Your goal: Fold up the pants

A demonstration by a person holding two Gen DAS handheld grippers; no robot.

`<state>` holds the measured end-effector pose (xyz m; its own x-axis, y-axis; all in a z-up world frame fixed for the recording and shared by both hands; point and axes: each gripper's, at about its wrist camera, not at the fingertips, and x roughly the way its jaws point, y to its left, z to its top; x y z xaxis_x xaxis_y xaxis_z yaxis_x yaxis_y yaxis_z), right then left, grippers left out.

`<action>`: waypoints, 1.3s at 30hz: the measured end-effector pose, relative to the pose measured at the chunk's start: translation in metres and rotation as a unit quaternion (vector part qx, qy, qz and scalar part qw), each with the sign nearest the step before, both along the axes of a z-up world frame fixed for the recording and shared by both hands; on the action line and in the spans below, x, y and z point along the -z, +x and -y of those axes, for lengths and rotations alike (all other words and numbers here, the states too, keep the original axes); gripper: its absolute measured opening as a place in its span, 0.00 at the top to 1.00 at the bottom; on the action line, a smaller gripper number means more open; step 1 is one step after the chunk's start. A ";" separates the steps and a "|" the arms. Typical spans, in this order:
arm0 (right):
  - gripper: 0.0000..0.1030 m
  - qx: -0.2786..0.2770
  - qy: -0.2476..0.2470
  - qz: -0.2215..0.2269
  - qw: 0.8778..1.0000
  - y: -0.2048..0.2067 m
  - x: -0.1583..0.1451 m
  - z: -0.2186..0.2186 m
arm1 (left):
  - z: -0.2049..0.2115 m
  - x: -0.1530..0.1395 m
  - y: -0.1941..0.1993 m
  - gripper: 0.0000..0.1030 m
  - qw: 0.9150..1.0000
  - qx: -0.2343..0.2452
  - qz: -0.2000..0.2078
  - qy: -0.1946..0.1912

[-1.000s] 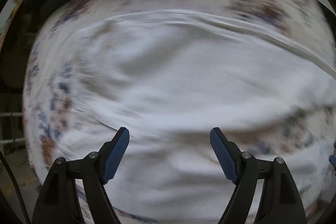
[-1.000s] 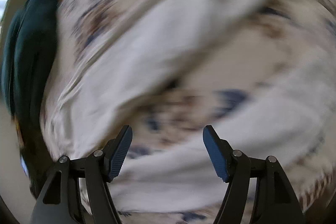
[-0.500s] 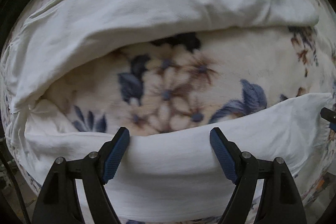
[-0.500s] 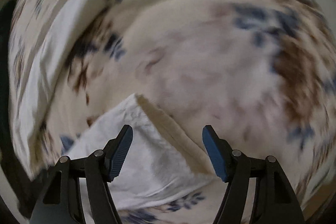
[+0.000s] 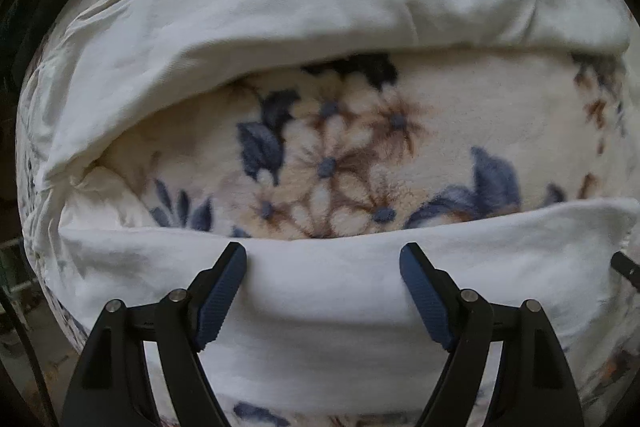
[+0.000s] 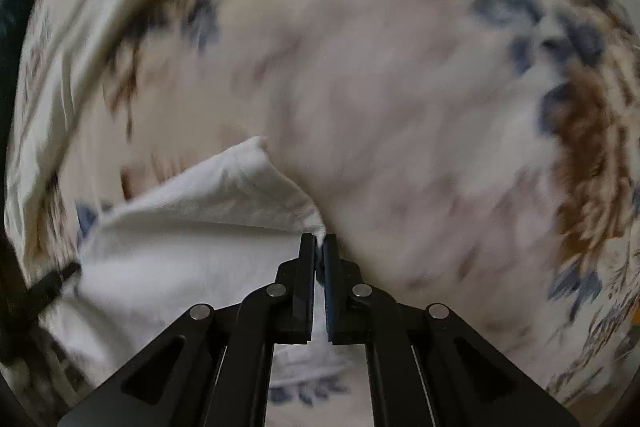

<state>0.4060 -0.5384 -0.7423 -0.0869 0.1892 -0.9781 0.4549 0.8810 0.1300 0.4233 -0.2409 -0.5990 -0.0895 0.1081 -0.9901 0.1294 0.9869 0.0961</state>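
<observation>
Here, the right gripper (image 6: 319, 241) was clenched on a corner of the white pants (image 6: 192, 227); the left gripper (image 5: 323, 267) stood released, straddling the near leg upon the floral blanket (image 5: 340, 155).

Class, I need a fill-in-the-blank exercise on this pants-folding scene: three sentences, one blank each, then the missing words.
1. The right claw is ____ on the hem corner of the white cotton pants.
2. The left claw is ____, its pads either side of a pant leg.
3. The fleece blanket under the pants has a ____ pattern.

Missing words: shut; open; floral
</observation>
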 end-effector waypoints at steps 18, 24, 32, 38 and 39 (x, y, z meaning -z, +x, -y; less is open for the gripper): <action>0.28 -0.308 0.019 0.012 0.951 0.337 -0.091 -0.339 | -0.210 -0.046 0.218 0.24 0.968 0.228 -0.008 0.109; 0.28 -0.357 -0.067 0.011 0.932 0.374 -0.072 -0.438 | -0.308 -0.010 0.258 0.24 0.960 0.238 -0.075 0.129; 0.28 -0.212 0.136 0.093 0.963 0.365 -0.063 -0.550 | -0.532 -0.027 0.248 0.24 0.976 -0.187 -0.022 -0.111; 0.28 -0.177 0.208 0.084 0.958 0.337 -0.045 -0.606 | -0.586 0.026 0.189 0.25 0.884 -0.358 -0.084 -0.288; 0.28 -0.178 0.209 0.082 0.958 0.336 -0.040 -0.613 | -0.593 0.032 0.186 0.26 0.863 -0.383 -0.072 -0.322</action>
